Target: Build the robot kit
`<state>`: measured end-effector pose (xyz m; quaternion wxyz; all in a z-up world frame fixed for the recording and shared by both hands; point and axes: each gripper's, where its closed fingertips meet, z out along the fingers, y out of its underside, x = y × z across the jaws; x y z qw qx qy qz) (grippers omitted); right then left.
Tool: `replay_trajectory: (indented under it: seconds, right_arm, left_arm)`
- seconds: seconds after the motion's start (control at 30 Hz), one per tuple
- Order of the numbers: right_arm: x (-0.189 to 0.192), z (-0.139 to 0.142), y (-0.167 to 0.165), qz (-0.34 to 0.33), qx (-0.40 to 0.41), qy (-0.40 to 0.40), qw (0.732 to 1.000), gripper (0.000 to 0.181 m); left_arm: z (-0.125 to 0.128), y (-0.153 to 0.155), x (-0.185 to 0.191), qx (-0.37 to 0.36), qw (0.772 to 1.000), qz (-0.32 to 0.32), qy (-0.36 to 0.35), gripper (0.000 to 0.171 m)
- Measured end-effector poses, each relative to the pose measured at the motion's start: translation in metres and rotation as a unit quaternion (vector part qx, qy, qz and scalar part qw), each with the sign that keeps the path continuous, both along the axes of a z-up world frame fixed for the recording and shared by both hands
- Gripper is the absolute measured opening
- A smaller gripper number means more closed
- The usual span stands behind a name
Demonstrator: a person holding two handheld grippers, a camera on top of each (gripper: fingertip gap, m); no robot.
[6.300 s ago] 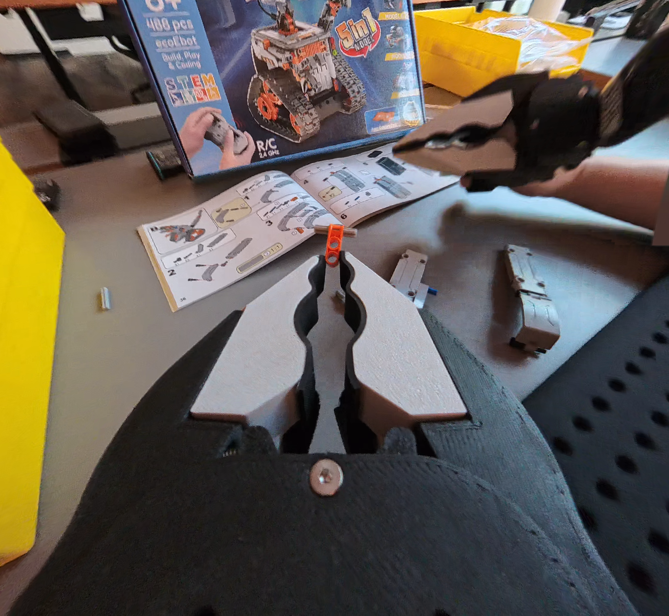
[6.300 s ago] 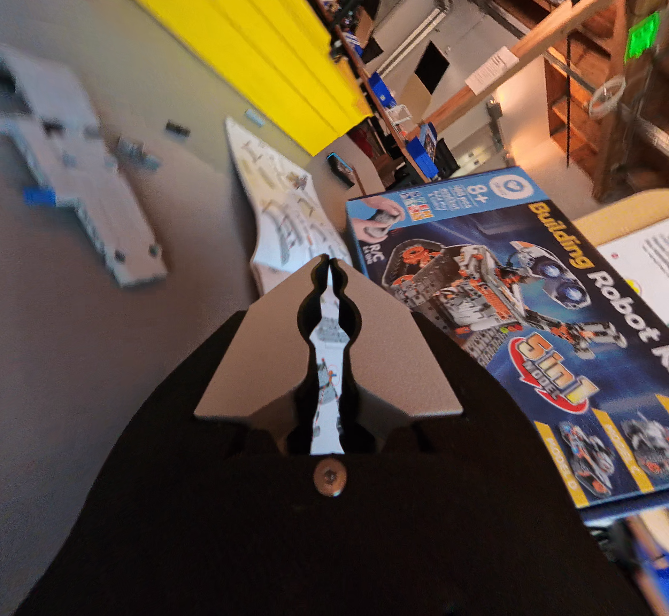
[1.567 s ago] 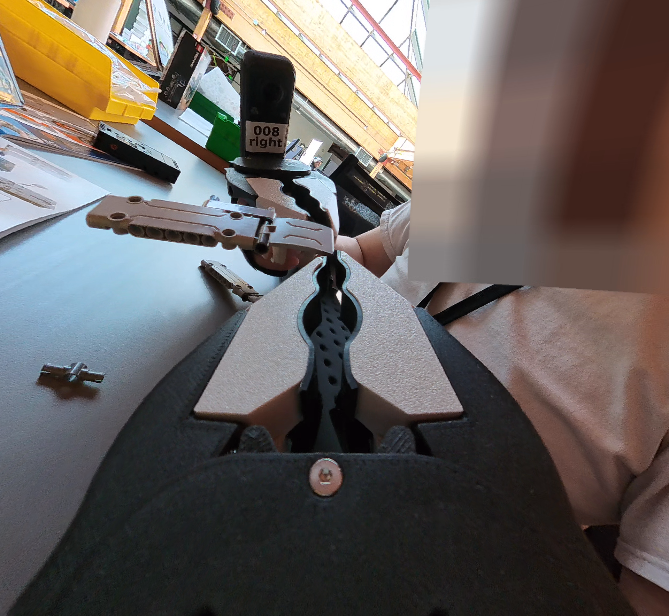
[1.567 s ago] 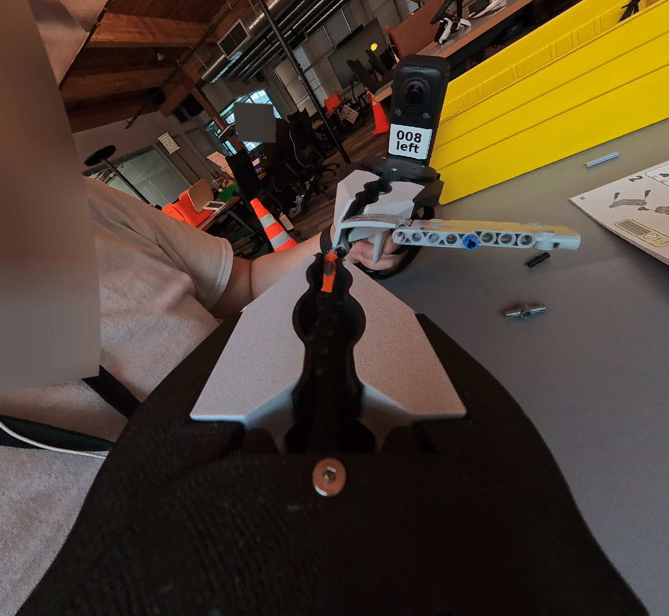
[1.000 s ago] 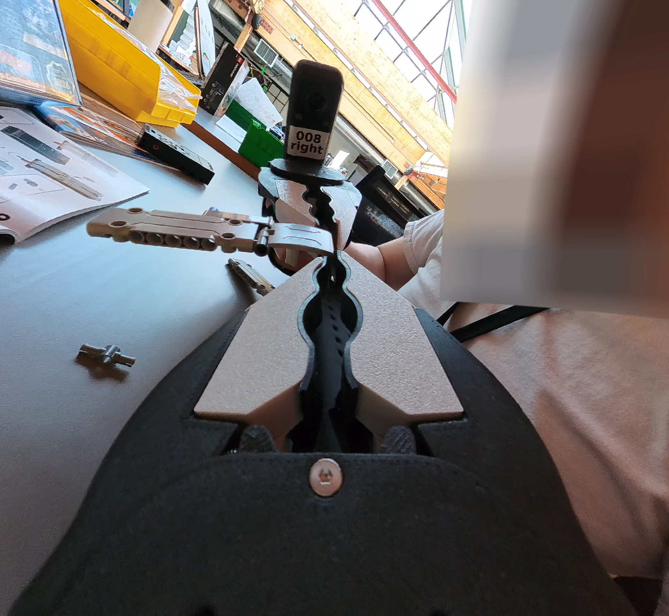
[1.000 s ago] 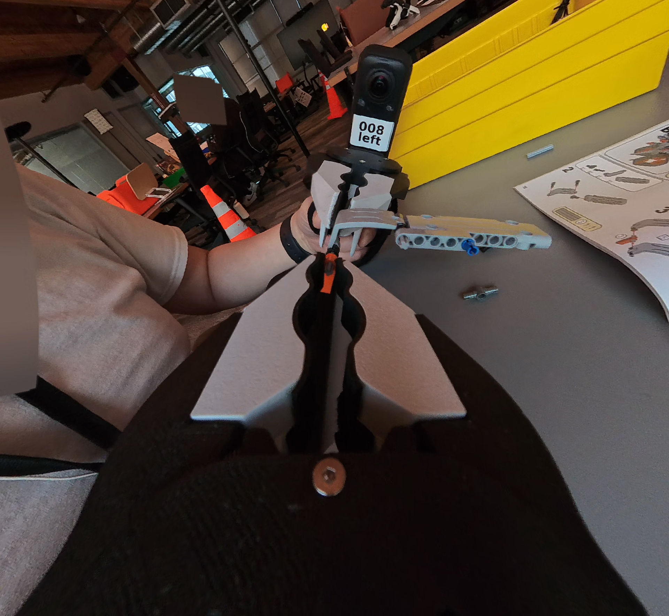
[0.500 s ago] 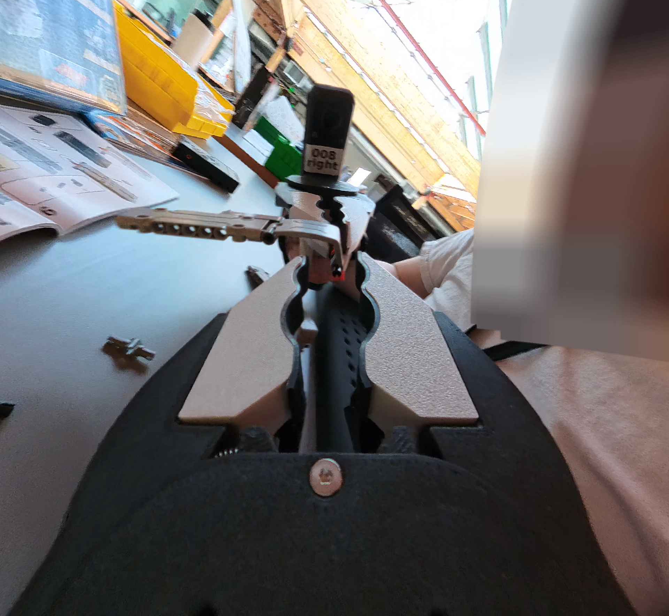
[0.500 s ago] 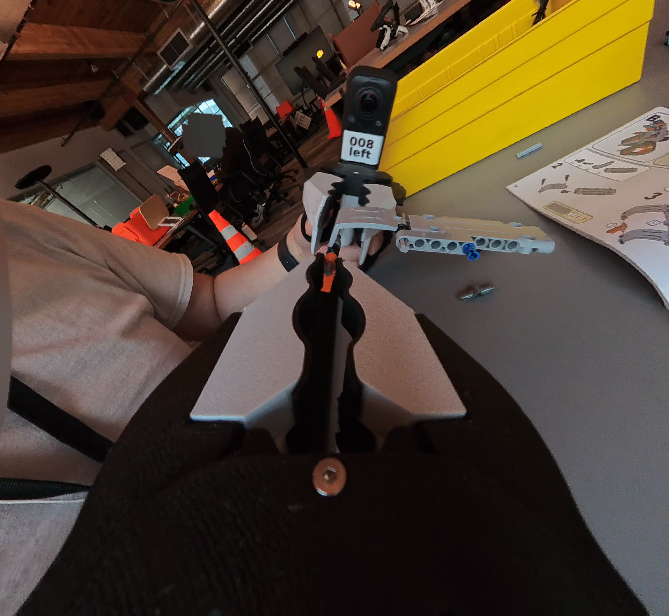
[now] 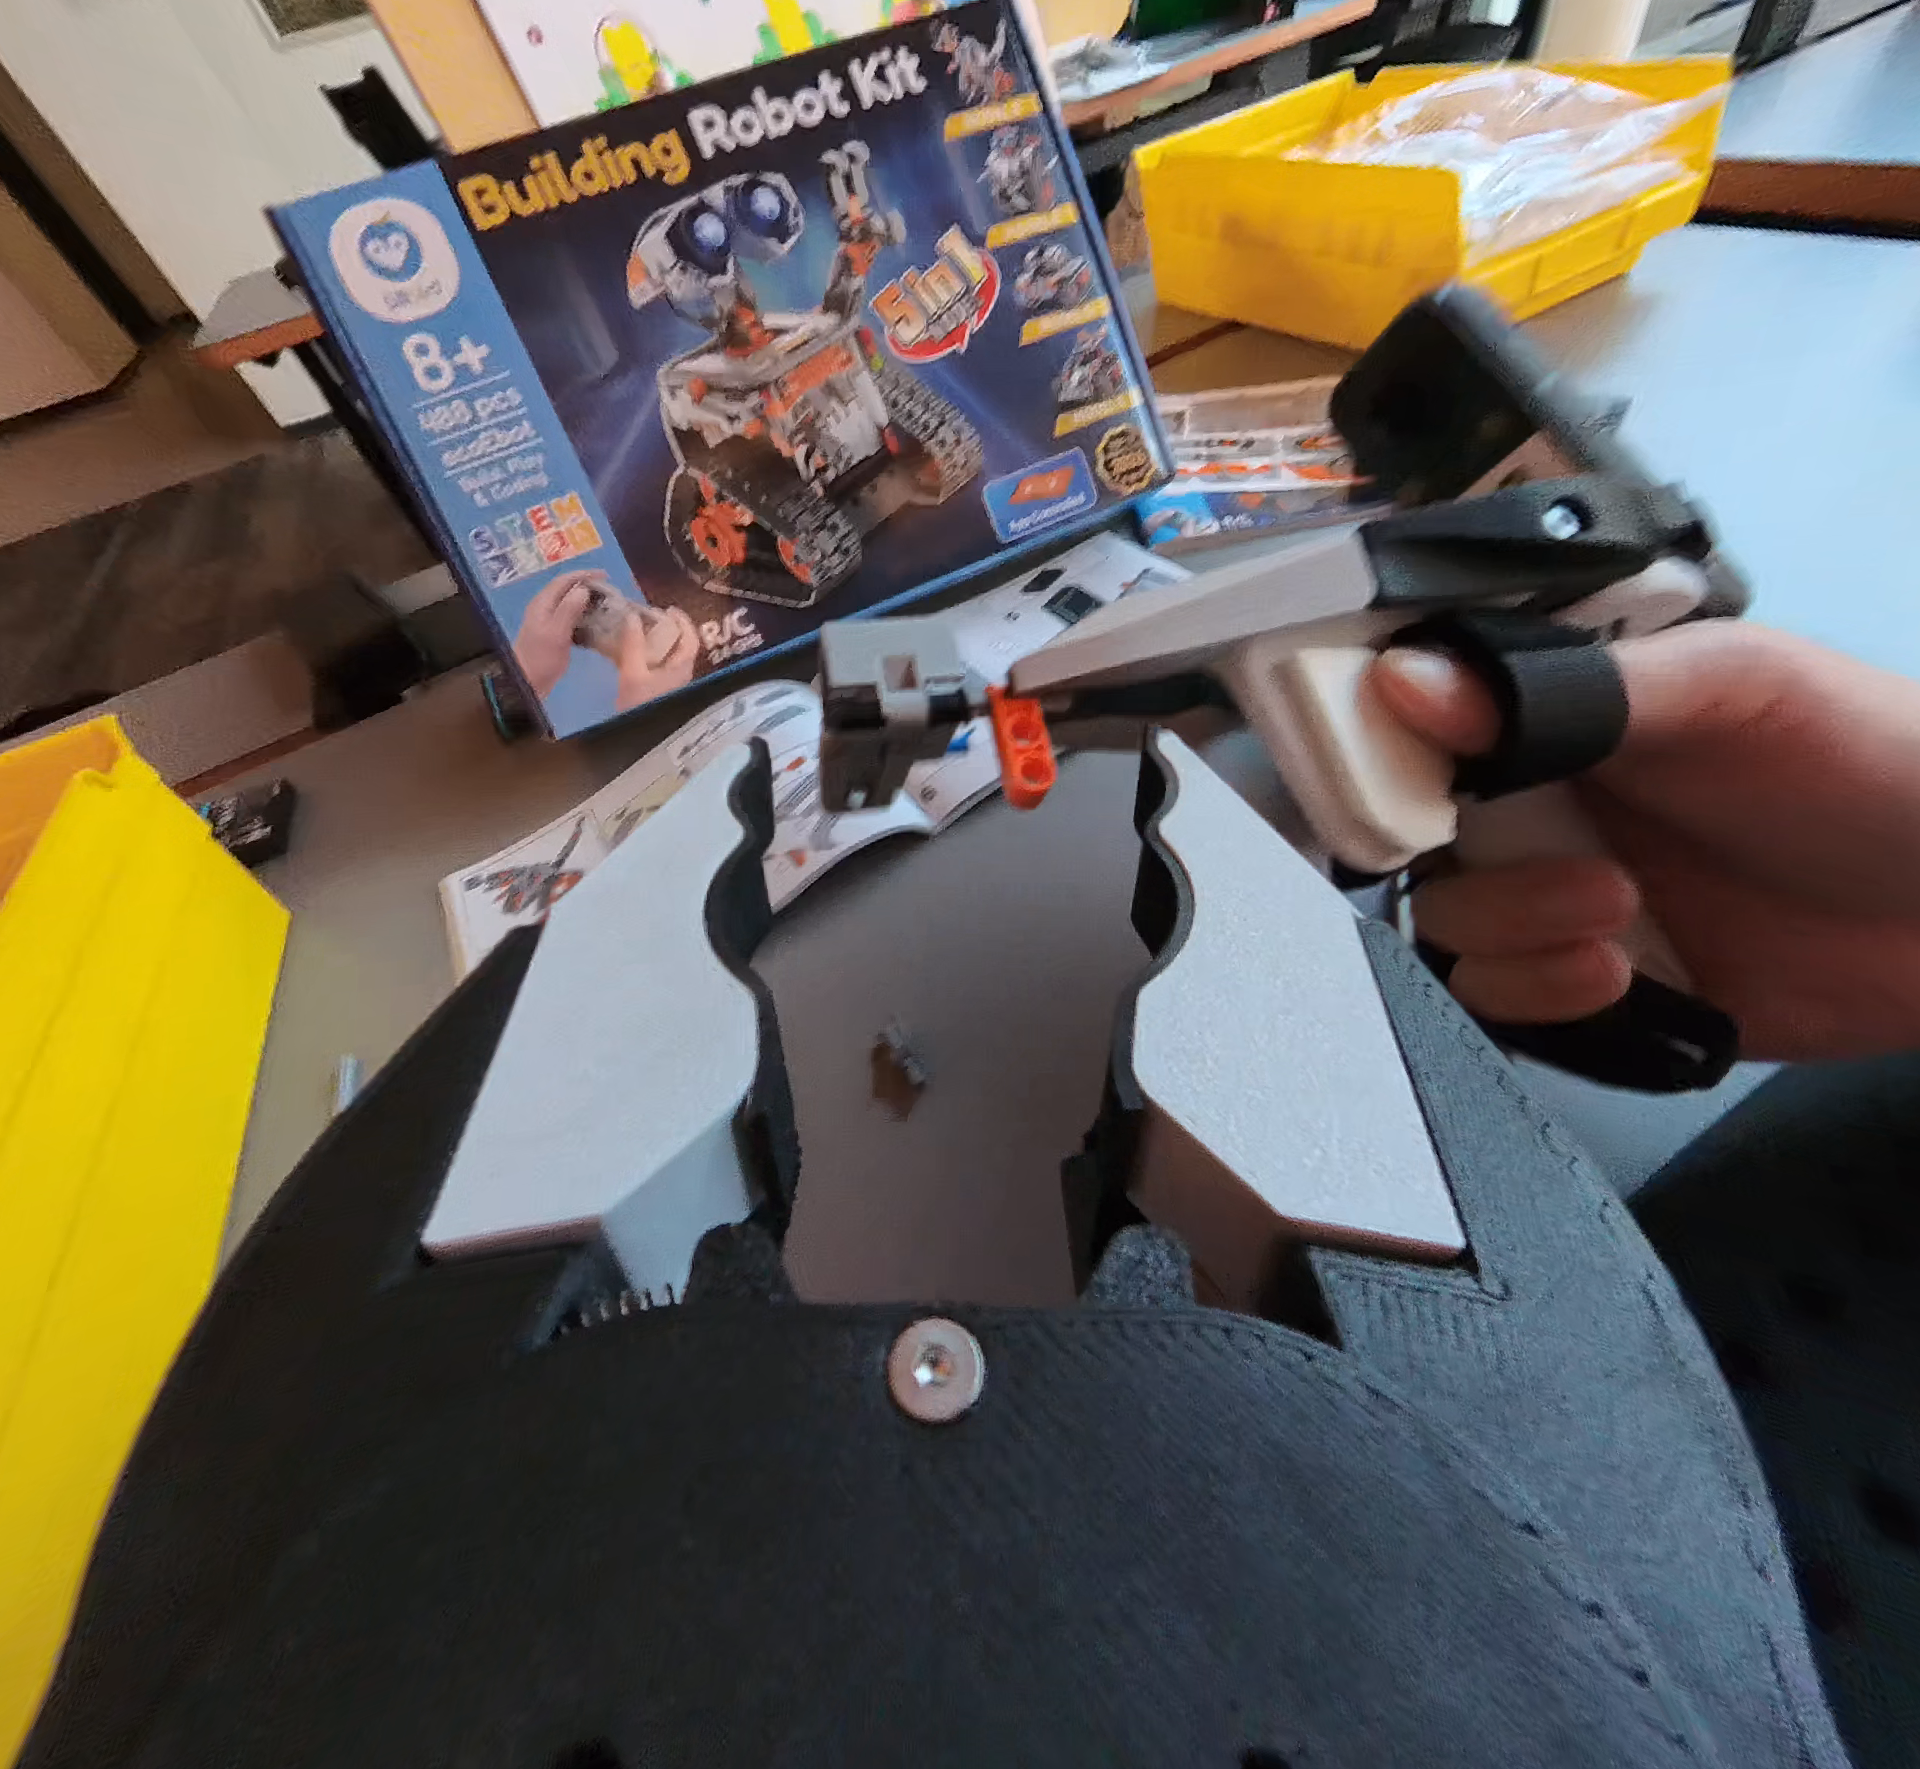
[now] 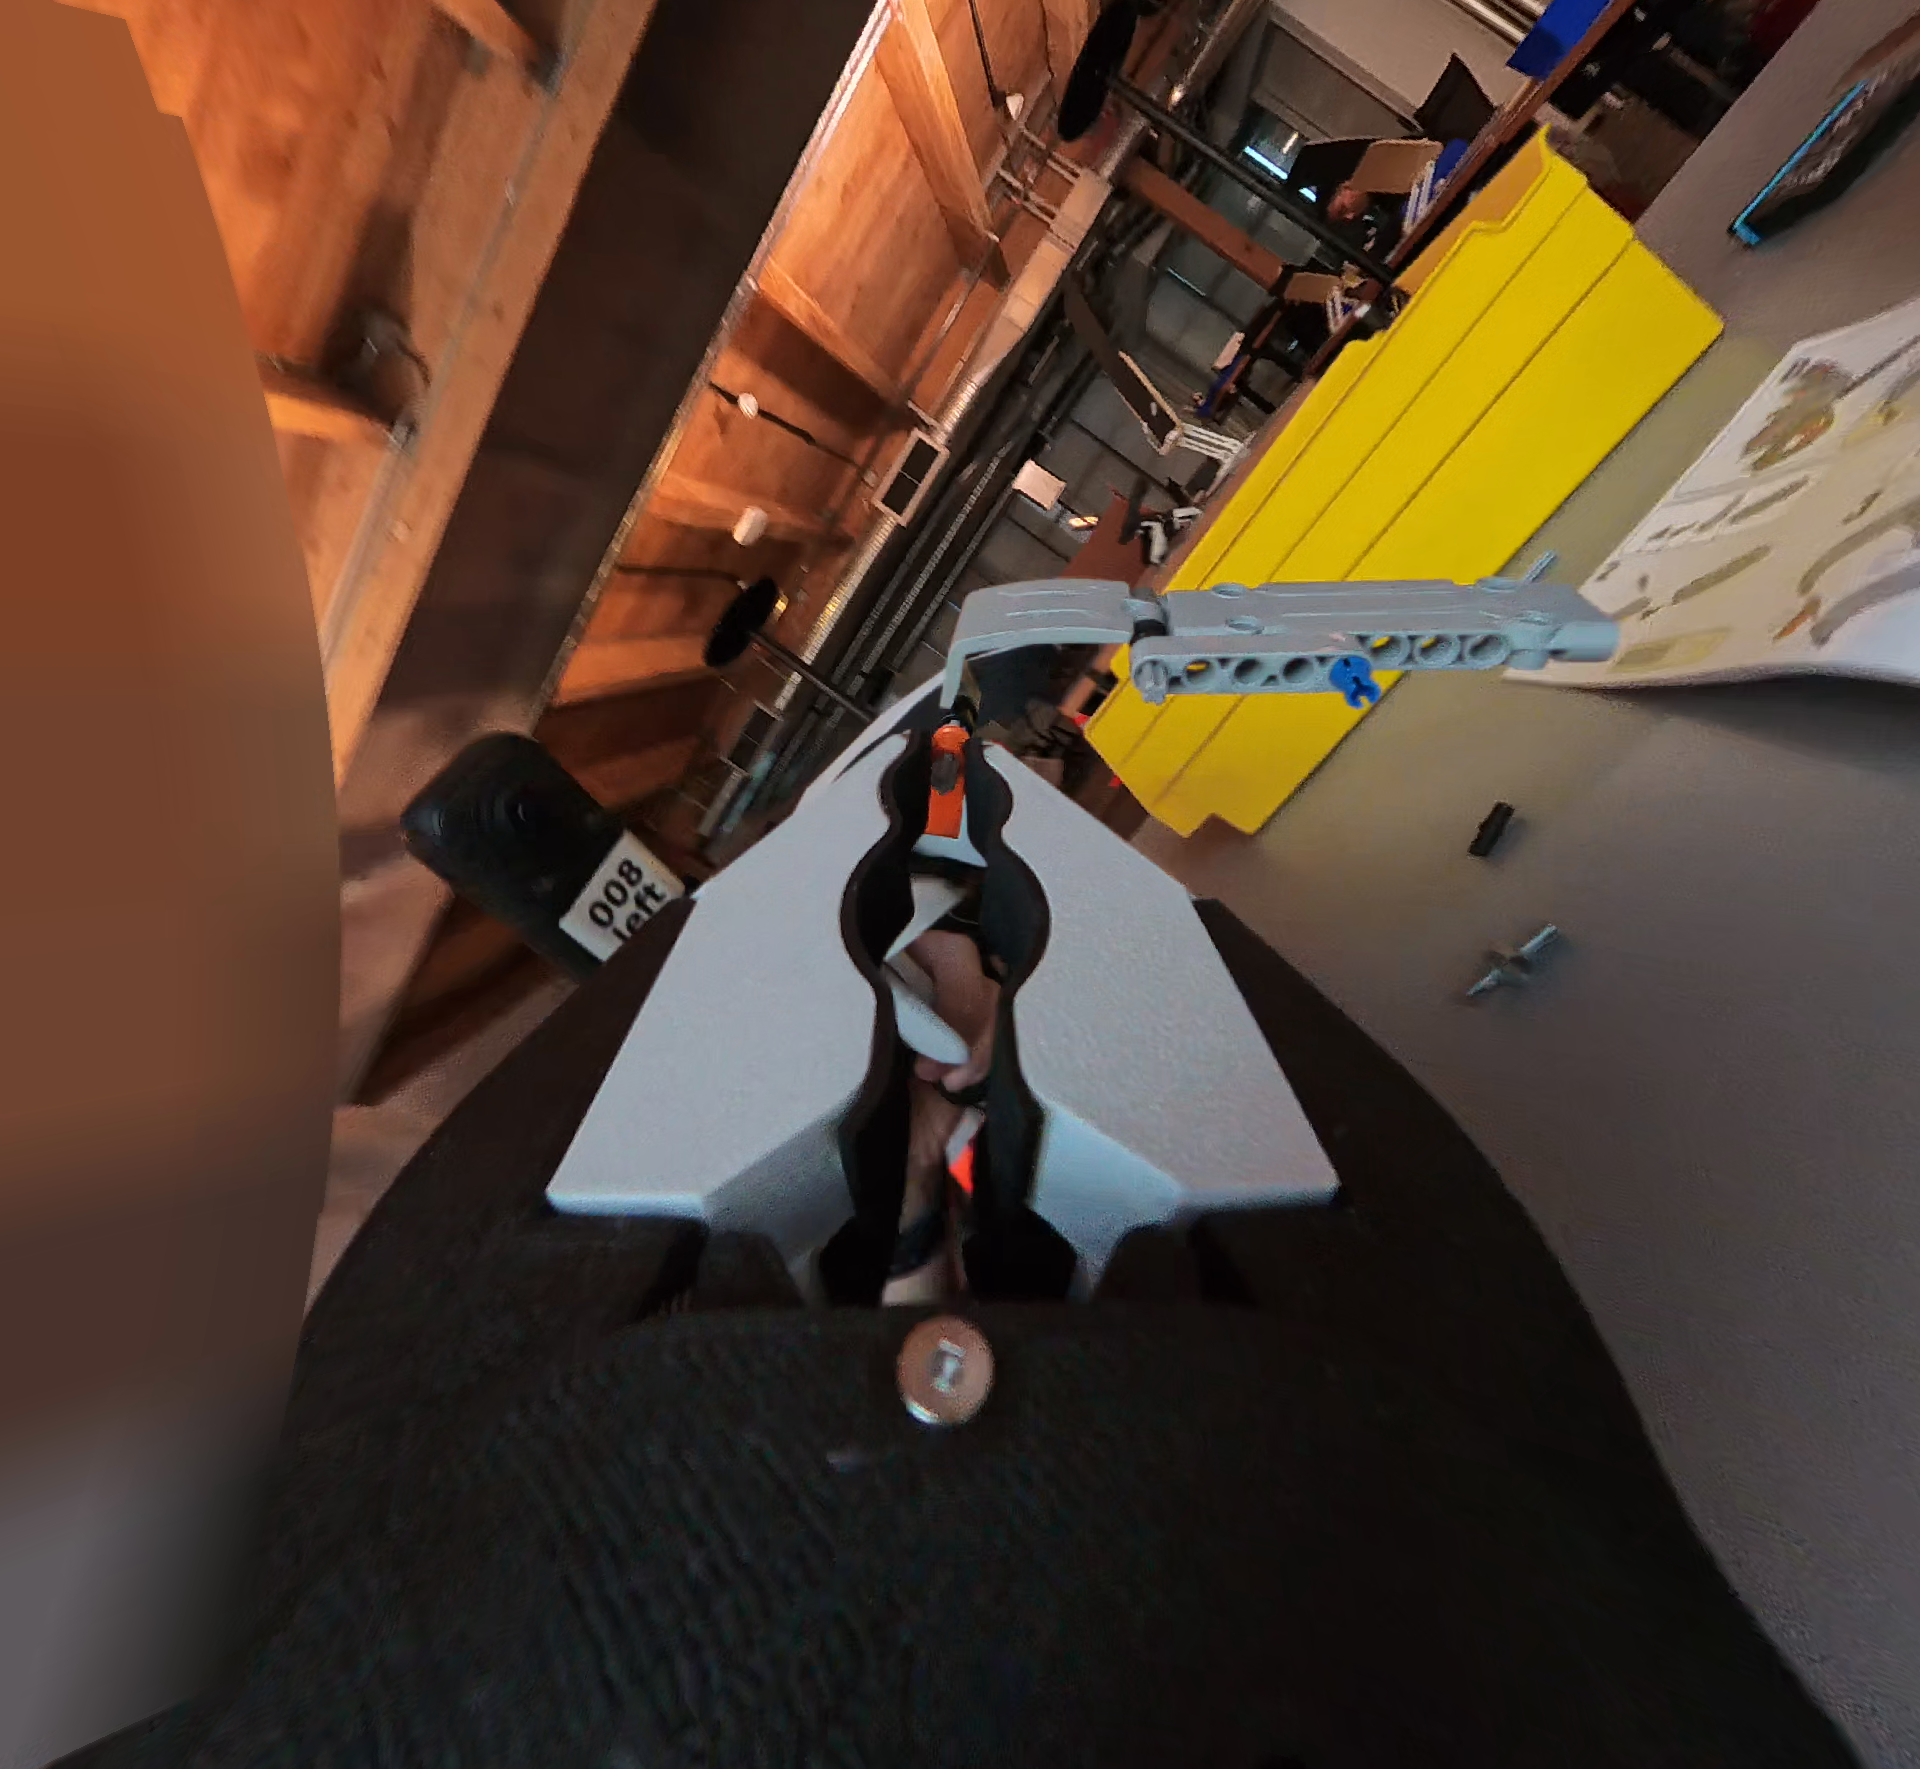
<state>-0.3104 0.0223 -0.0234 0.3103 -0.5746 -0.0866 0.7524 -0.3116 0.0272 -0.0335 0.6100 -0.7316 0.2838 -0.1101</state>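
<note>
My left gripper [image 9: 948, 763] is wide open and empty above the grey table [image 9: 997, 930]. Just beyond its fingertips, my right gripper [image 9: 1013, 685], held in a hand [image 9: 1683, 846], is shut on a small orange connector [image 9: 1023, 743]. A grey beam assembly [image 9: 888, 701] hangs on that connector. In the right wrist view my right gripper [image 10: 940, 748] pinches the orange connector [image 10: 945, 784] at its tips. The grey beam assembly [image 10: 1351, 639], with a blue pin, sticks out to the right above the table. The left gripper's camera [image 10: 520, 846] shows below it.
A robot kit box [image 9: 727, 348] stands behind an open instruction booklet [image 9: 717, 784]. Yellow bins sit at the left [image 9: 114, 1096] and back right [image 9: 1351, 233]. A small grey piece [image 9: 899, 1065] lies on the table; a grey axle piece [image 10: 1512, 961] and black pin [image 10: 1491, 831] lie nearby. My left and right fingertips are right by each other.
My left gripper has opened, let go of the grey beam assembly and swung to face the box. The assembly now hangs on the orange connector in my right gripper.
</note>
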Motion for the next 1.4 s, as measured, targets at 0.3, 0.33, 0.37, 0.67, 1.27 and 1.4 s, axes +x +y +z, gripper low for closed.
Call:
replay_trajectory:
  seconds: [0.3,0.33,0.37,0.67,1.27,1.4]
  right_arm:
    - [0.009,0.0,0.003,-0.005,-0.073,0.061,0.995,0.004]
    - [0.01,0.001,0.002,-0.005,-0.071,0.061,0.996,0.004]
    - [0.01,0.001,0.002,-0.007,-0.07,0.061,0.996,0.004]
    - [0.011,-0.002,-0.001,-0.01,-0.073,0.051,0.996,0.004]
    - [0.009,-0.007,0.0,-0.025,-0.087,0.057,0.994,0.005]
    - [0.01,-0.008,0.001,-0.028,-0.087,0.056,0.994,0.005]
  left_arm:
    - [0.008,0.0,0.015,0.054,0.998,0.001,0.023,0.05]
    - [0.009,0.0,0.016,0.061,0.998,0.003,0.027,0.05]
    - [0.01,-0.001,0.016,0.064,0.998,0.005,0.027,0.049]
    - [0.007,-0.002,0.014,0.068,0.997,0.007,0.044,0.041]
    - [0.001,-0.002,0.013,0.071,0.996,-0.001,0.057,0.037]
    - [0.0,-0.001,0.014,0.073,0.996,-0.004,0.057,0.036]
